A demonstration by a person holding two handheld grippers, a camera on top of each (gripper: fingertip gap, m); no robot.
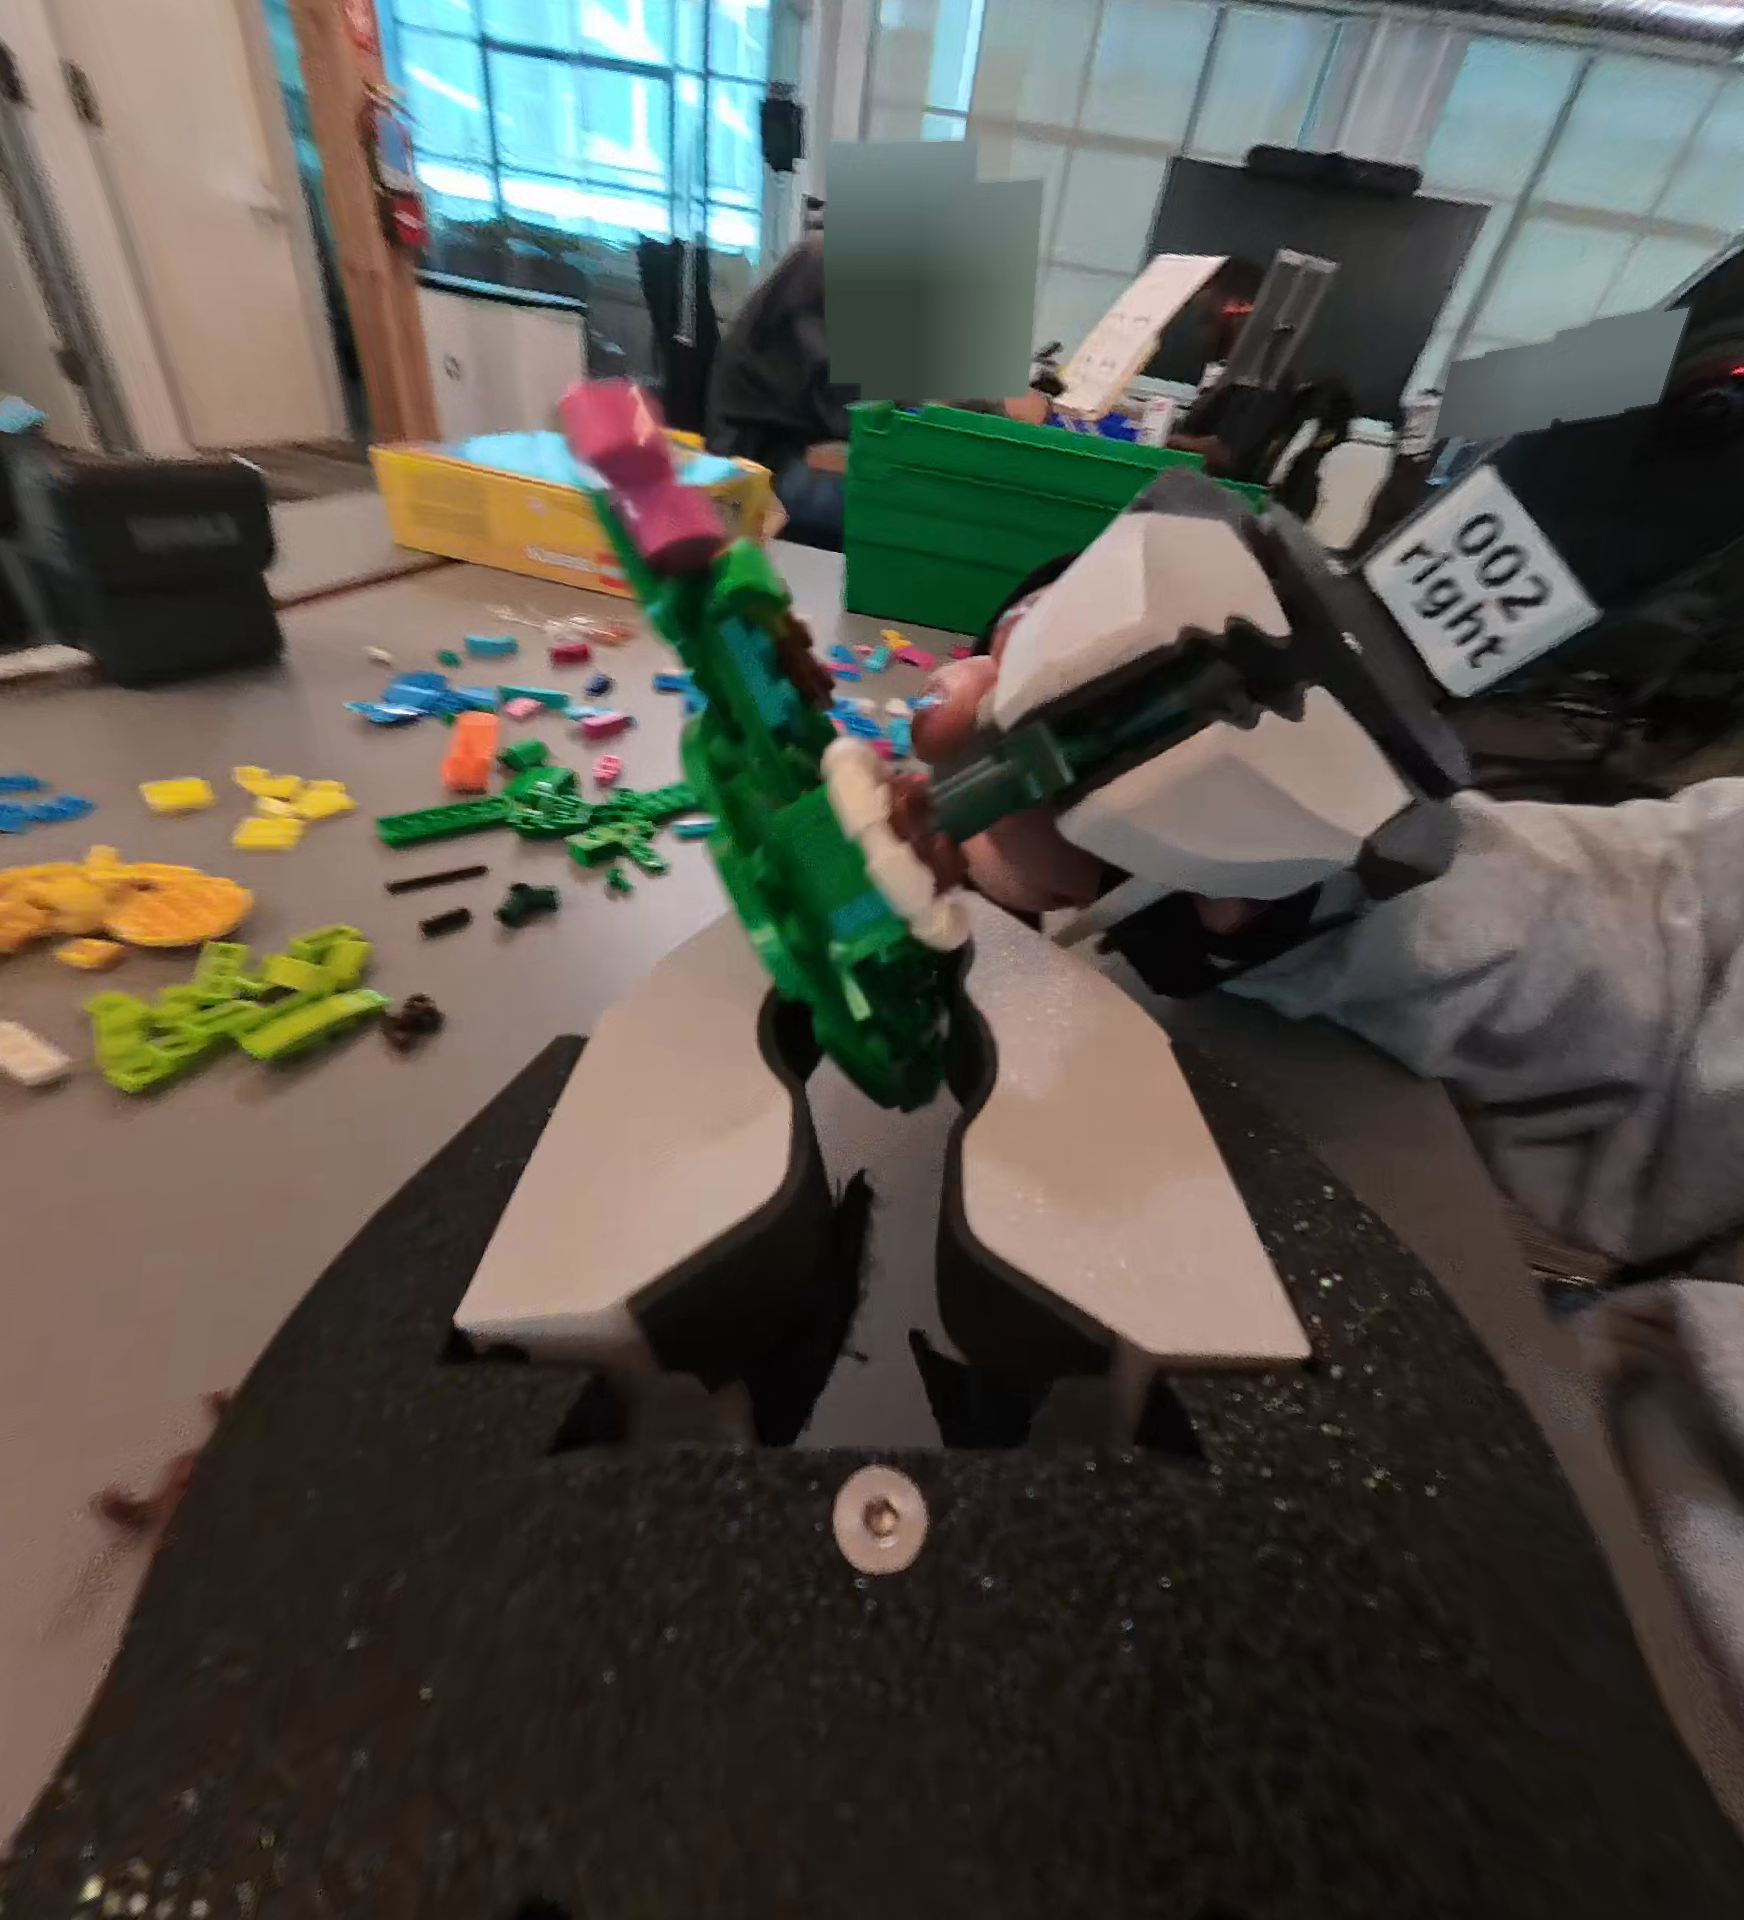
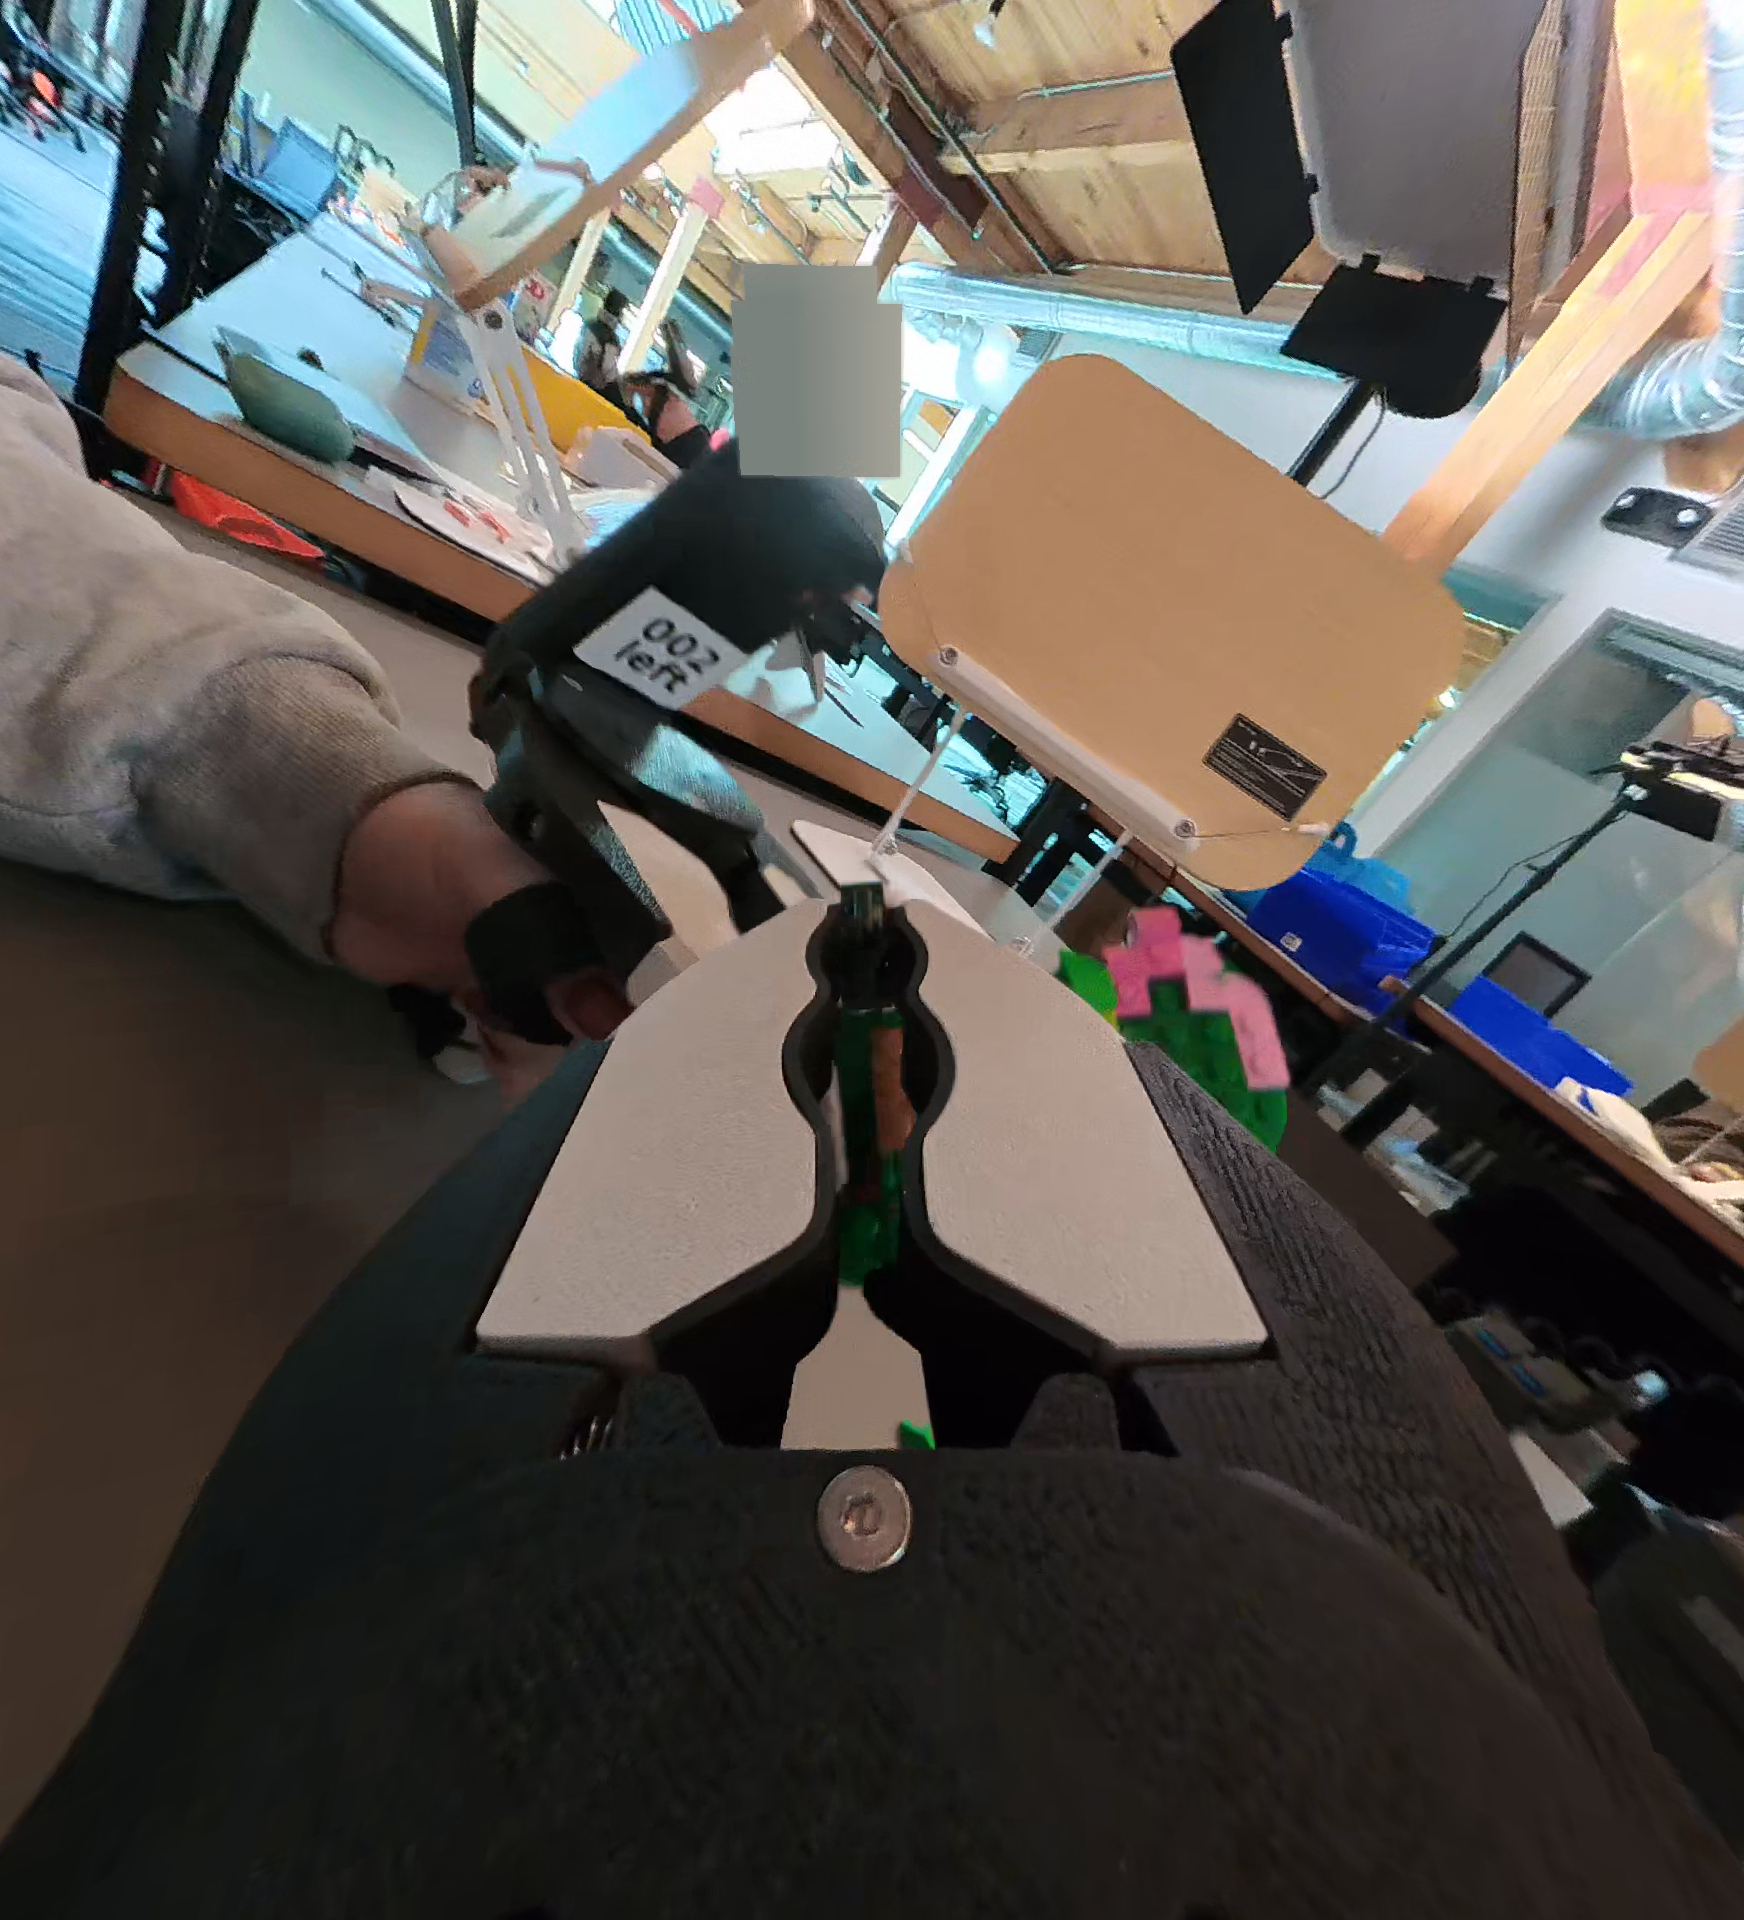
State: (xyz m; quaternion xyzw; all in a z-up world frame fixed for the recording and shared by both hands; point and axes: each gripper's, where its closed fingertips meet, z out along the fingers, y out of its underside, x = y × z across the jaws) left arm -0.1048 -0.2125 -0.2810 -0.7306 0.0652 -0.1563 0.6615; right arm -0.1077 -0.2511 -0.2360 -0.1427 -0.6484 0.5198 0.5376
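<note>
My left gripper (image 1: 878, 1023) is shut on the lower end of a green brick model (image 1: 764, 790), which sits in the round notch between its fingertips. The model stands tilted above the table, with a pink piece (image 1: 639, 473) on top and white (image 1: 883, 831) and brown pieces on its right side. My right gripper (image 2: 863, 925) is shut on a narrow dark green bar (image 1: 1013, 774); the bar also shows in the right wrist view (image 2: 863, 1081). The bar's tip meets the model's brown and white part. The model shows at the right in the right wrist view (image 2: 1200, 1029). The left gripper also shows there (image 2: 639, 831).
Loose bricks lie on the grey table (image 1: 328, 1195): a yellow pile (image 1: 89, 914), lime pieces (image 1: 234, 1008), green pieces (image 1: 535, 810), blue ones (image 1: 421, 696). A yellow box (image 1: 494, 520), a green crate (image 1: 1003, 509) and a black case (image 1: 172, 571) stand behind. A grey sleeve (image 1: 1574, 987) is at the right. The grippers' ends are close to 5 cm from one another. The left tips stand about 35 cm off the black case (image 1: 172, 571).
</note>
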